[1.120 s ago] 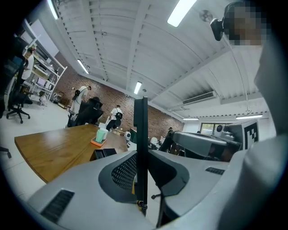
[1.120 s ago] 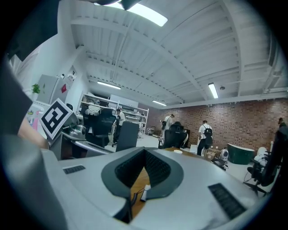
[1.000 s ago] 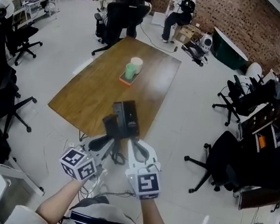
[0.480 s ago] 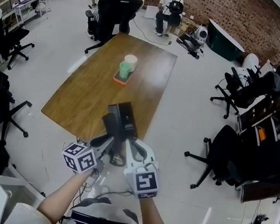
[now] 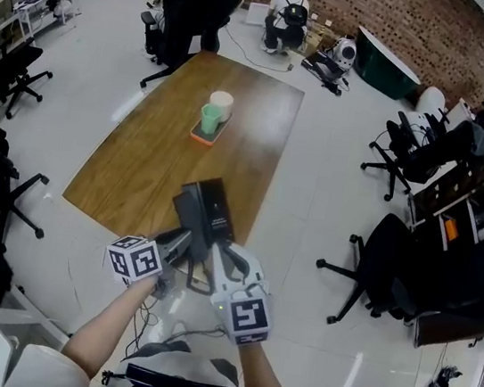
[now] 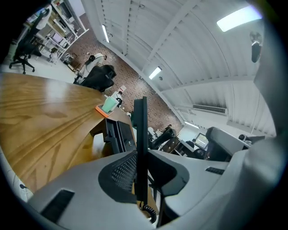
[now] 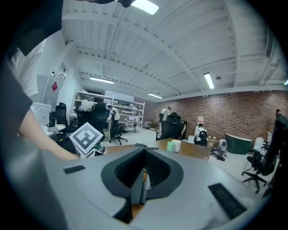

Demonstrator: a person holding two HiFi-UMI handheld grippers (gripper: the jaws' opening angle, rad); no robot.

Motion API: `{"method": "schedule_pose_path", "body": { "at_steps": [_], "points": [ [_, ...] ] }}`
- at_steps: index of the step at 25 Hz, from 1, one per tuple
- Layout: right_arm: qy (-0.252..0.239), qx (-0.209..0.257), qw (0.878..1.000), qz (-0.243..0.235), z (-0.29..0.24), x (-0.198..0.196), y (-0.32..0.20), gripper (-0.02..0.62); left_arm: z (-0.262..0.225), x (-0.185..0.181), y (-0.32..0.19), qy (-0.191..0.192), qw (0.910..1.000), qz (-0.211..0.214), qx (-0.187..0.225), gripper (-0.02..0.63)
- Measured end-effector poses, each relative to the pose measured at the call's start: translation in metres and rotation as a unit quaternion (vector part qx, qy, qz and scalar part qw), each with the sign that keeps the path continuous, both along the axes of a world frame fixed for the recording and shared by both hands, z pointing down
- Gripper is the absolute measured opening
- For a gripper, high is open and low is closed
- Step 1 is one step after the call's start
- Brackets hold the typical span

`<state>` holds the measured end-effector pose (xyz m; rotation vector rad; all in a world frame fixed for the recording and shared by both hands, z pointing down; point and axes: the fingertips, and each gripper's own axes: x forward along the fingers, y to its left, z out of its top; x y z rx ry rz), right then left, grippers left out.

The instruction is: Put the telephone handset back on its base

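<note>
Left claw (image 6: 140, 173) pinches the handset (image 6: 139, 121) (edge-on, clearer in its own view than overhead). Right claw (image 7: 140, 179) is closed, empty. The base (image 6: 118, 137) stands on the bench (image 6: 40, 117).

The telephone handset (image 6: 139, 134) is black, like its base (image 6: 118, 137). The table (image 5: 138, 164) shows brown wood grain; toward 12 o'clock on it, a green cup (image 5: 209, 120) and a white cup (image 5: 222, 104) top an orange tray (image 5: 198, 136).
</note>
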<state>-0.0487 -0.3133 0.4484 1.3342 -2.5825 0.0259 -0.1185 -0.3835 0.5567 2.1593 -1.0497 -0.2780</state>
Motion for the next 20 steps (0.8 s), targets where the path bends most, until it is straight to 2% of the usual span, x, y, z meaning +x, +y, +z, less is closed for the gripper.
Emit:
{"method": "schedule_pose_path", "body": {
  "at_steps": [8, 20],
  "points": [
    [0.003, -0.012, 1.000, 0.007, 0.009, 0.005, -0.012, 0.003, 0.033, 0.002, -0.030, 0.042, 0.9976, 0.022, -0.050, 0.064],
    [0.021, -0.023, 0.999, 0.010, 0.021, 0.012, -0.019, 0.003, 0.046, 0.005, -0.053, 0.074, 0.9929, 0.049, -0.079, 0.066]
  ]
}}
